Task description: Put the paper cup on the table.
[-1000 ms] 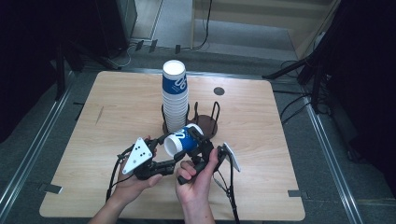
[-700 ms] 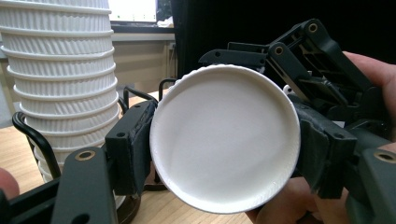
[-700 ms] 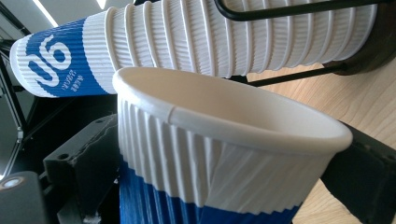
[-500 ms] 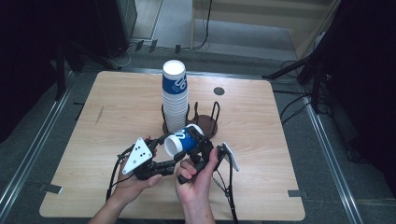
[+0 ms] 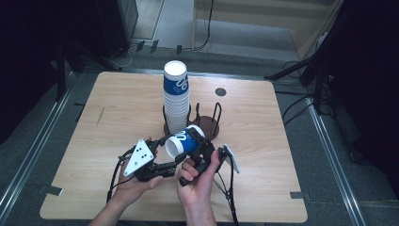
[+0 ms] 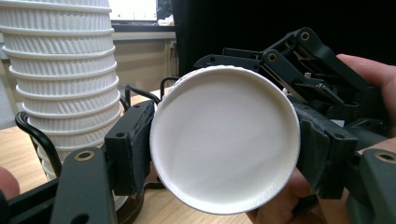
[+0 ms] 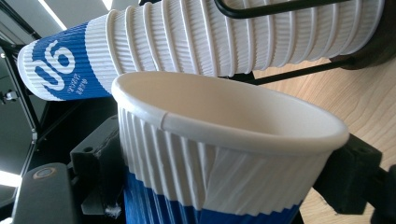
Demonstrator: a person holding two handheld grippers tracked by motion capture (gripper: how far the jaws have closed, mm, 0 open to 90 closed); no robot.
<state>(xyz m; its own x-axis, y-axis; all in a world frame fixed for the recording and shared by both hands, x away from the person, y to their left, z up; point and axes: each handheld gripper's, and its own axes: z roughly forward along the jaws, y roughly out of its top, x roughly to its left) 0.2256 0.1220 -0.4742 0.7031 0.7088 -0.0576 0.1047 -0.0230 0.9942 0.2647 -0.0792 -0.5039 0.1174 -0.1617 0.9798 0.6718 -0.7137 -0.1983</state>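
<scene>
Both grippers' jaws clamp the blue-and-white ribbed paper cup: left gripper at its base, right gripper, just closing, below the rim. Pull apart straight, avoiding crushing.

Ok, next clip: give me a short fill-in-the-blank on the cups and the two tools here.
1. The single paper cup held between the tools lies on its ____.
2. The tall stack of cups stands in a dark wire ____ on the table.
3. The left tool is shut on the cup's ____ end.
4. The printing on the cups is white on ____.

Missing words: side; holder; bottom; blue
</scene>
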